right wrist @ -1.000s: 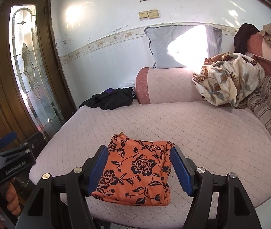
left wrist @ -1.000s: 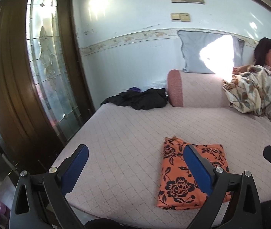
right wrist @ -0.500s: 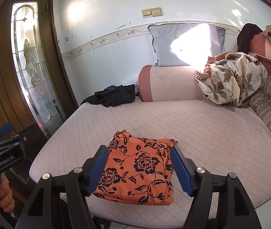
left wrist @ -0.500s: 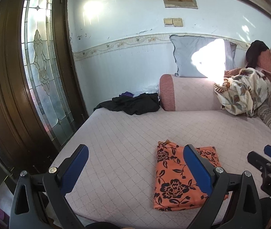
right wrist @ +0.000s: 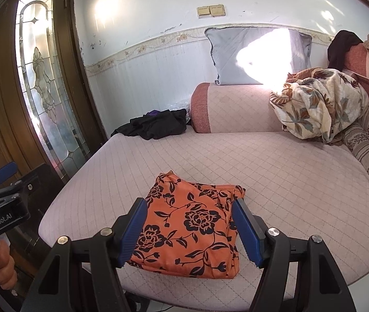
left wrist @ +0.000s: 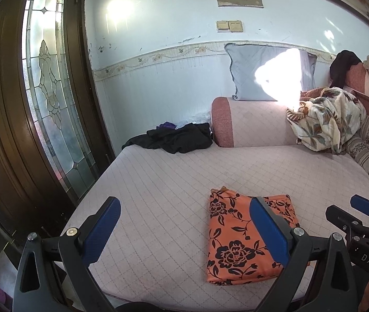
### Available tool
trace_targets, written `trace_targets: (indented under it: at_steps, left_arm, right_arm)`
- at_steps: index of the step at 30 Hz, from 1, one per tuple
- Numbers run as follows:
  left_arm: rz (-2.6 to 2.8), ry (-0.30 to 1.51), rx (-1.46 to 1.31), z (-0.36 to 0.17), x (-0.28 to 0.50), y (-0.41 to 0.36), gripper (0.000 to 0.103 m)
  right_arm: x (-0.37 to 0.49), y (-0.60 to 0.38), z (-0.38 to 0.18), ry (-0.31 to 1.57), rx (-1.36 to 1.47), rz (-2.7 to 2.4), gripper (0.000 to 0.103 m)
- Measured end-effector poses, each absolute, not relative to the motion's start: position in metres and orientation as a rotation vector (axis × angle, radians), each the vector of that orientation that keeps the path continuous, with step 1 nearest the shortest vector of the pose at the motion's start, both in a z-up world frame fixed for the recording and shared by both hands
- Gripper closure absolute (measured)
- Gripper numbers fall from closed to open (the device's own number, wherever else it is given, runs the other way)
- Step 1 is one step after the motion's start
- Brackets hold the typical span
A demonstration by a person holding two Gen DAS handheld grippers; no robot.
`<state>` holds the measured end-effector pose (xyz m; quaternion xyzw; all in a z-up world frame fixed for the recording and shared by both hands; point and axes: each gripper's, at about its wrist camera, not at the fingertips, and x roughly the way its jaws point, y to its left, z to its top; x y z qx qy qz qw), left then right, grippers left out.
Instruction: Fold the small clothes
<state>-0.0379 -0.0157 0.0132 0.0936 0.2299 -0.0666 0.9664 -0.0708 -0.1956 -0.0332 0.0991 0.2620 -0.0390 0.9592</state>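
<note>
A folded orange garment with black flowers [left wrist: 236,236] lies flat near the front edge of the pink quilted sofa seat [left wrist: 171,187]; it also shows in the right wrist view [right wrist: 192,228]. My left gripper [left wrist: 184,231] is open and empty, held back from the seat, left of the garment. My right gripper [right wrist: 189,230] is open and empty, held above the front edge with the garment seen between its fingers. Neither touches the cloth. The right gripper also shows at the right edge of the left wrist view [left wrist: 361,215].
A dark heap of clothes [left wrist: 174,139] lies at the back left of the seat. A pink bolster [left wrist: 249,122], grey pillow [left wrist: 267,72] and floral blanket [left wrist: 325,119] are at the back right. A wooden door with glass panel [left wrist: 51,104] stands left.
Both grippers have drawn back and risen a little from the sofa. The folded garment has stayed where it lies. Both grippers stayed open.
</note>
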Motion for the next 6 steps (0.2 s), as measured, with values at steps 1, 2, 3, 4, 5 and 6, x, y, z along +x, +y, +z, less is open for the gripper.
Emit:
trace_targets:
  at_steps: [1, 2, 3, 4, 5, 6]
  left_arm:
    - [-0.136, 0.465, 0.189, 0.0129, -0.0376, -0.0160, 0.004]
    - [-0.139, 0.465, 0.190, 0.0125, -0.0372, -0.0163, 0.004]
    - [-0.144, 0.465, 0.191, 0.0120, -0.0367, -0.0165, 0.004]
    - [-0.147, 0.465, 0.192, 0.0113, -0.0364, -0.0172, 0.004]
    - [-0.147, 0.465, 0.192, 0.0107, -0.0361, -0.0175, 0.004]
    - [-0.144, 0.465, 0.193, 0.0097, -0.0350, -0.0174, 0.004]
  right_arm:
    - [-0.0701, -0.1954, -0.0338, 0.533, 0.201, -0.079, 0.032]
    - [-0.0694, -0.1952, -0.0343, 0.535, 0.200, -0.080, 0.032]
    - [-0.0685, -0.1953, -0.0350, 0.537, 0.200, -0.081, 0.032]
    - [-0.0679, -0.1954, -0.0358, 0.540, 0.200, -0.081, 0.032]
    - [-0.0675, -0.1959, -0.0367, 0.542, 0.202, -0.081, 0.032]
    - [-0.0669, -0.1967, -0.0374, 0.543, 0.204, -0.082, 0.032]
